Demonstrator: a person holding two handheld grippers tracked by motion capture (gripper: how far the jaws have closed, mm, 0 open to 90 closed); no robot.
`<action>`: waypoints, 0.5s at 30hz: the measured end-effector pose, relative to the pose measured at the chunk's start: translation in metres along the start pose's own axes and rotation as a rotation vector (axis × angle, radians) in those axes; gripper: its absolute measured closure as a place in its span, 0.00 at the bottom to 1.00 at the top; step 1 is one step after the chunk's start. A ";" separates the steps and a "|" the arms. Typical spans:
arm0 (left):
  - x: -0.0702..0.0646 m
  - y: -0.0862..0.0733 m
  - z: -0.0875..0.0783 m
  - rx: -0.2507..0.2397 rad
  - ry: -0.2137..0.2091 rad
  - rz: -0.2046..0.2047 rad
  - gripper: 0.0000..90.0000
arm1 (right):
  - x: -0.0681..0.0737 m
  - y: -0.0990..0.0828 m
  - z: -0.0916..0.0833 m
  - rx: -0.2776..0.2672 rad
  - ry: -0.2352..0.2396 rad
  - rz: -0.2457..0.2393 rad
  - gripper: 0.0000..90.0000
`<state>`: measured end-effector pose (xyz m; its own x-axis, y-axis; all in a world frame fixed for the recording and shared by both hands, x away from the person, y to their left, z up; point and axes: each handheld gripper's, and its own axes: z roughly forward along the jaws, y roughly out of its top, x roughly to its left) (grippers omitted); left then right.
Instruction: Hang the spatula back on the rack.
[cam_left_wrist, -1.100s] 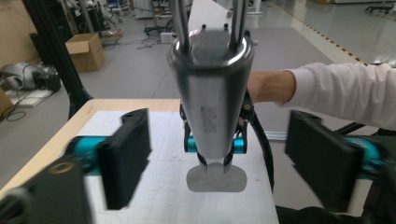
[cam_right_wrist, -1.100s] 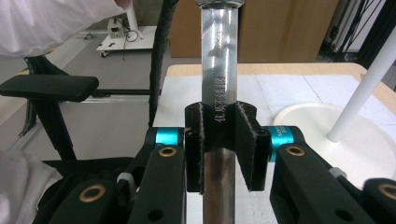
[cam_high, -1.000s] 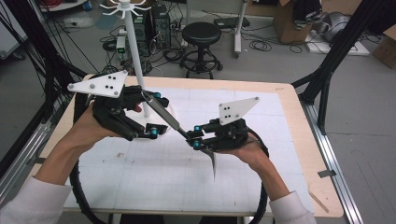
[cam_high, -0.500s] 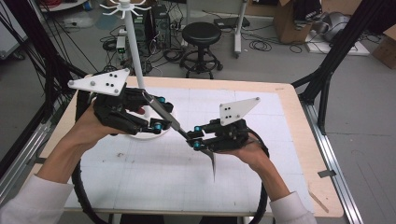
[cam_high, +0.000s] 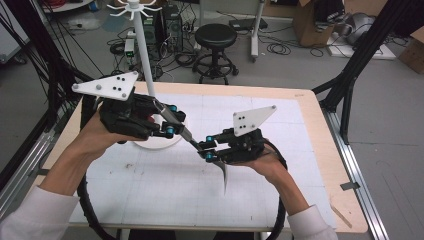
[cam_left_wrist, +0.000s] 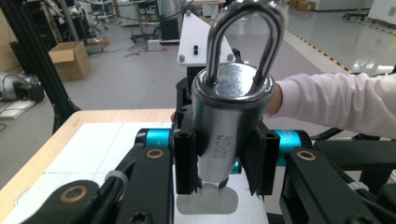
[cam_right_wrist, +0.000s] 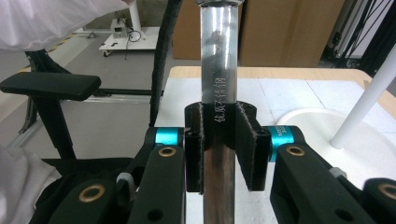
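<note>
Above the table, the left gripper clamps the steel utensil's handle while the right gripper pinches its flat shank.

The tool is shiny metal, smooth like a mirror, with a bright metal loop on top. Its flat blade is smooth and shiny too. The jaw pads look like rough, matt black rubber, maybe foam. The blue rings are glossy metal. The table has a pale wood edge, at the right of the frame, and a matt white sheet. The sleeve is soft white cloth.
</note>
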<state>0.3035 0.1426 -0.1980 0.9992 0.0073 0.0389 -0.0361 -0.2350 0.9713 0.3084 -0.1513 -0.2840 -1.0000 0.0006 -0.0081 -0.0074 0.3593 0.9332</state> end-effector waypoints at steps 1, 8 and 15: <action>0.000 0.000 0.000 -0.001 0.003 -0.002 0.76 | 0.000 0.000 0.000 -0.001 -0.001 0.005 0.83; -0.001 0.002 0.001 0.018 0.018 -0.021 0.76 | 0.000 0.000 0.004 0.005 0.003 0.013 0.83; -0.003 0.011 0.003 0.037 0.040 -0.044 0.76 | 0.001 0.002 0.007 -0.005 0.003 0.018 0.79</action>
<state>0.3004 0.1374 -0.1879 0.9983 0.0576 0.0061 0.0097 -0.2698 0.9629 0.3078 -0.1438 -0.2843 -0.9999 0.0040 0.0100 0.0107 0.3547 0.9349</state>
